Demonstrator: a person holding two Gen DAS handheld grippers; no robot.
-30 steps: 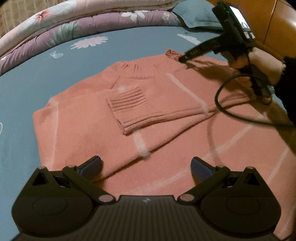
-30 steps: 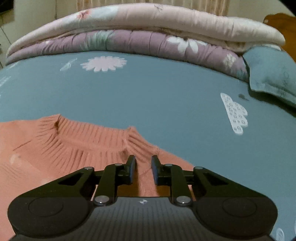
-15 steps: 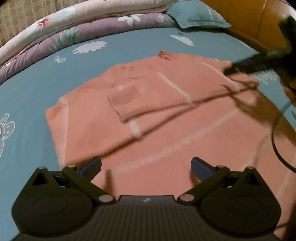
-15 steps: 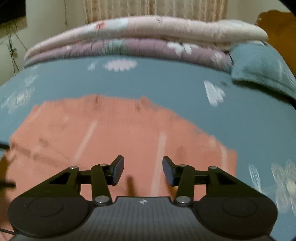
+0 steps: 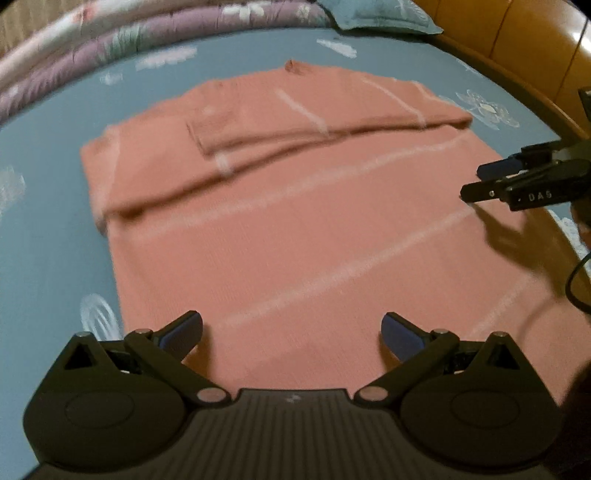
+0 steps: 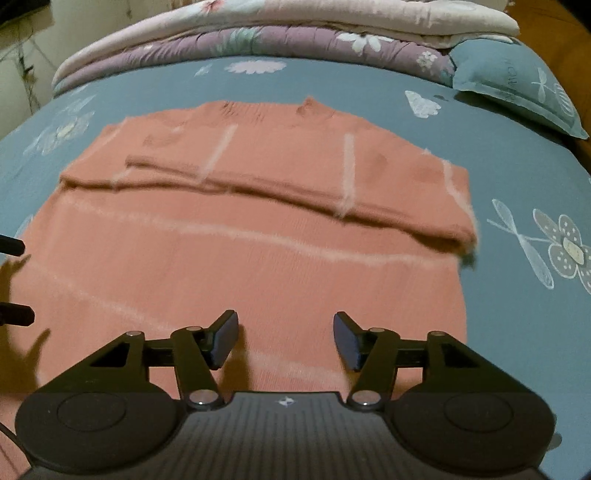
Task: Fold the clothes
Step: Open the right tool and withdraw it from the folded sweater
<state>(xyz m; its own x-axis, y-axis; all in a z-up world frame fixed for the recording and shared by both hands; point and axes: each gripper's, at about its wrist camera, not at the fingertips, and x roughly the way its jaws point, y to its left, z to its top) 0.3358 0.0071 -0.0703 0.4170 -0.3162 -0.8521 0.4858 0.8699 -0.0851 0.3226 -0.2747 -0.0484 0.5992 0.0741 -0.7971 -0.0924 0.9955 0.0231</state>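
While the sweater (image 6: 258, 266) lay flat on the bed (image 6: 332, 88) (both sleeves folded across its chest), the right claw (image 6: 285, 339) hung above its hem, jaws just opened and empty; the left claw (image 5: 291, 332) hovered likewise, jaws wide apart.

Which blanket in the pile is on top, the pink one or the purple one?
The pink blanket is on top. It lies over the purple blanket, which rests on the blue bed sheet beyond the sweater.
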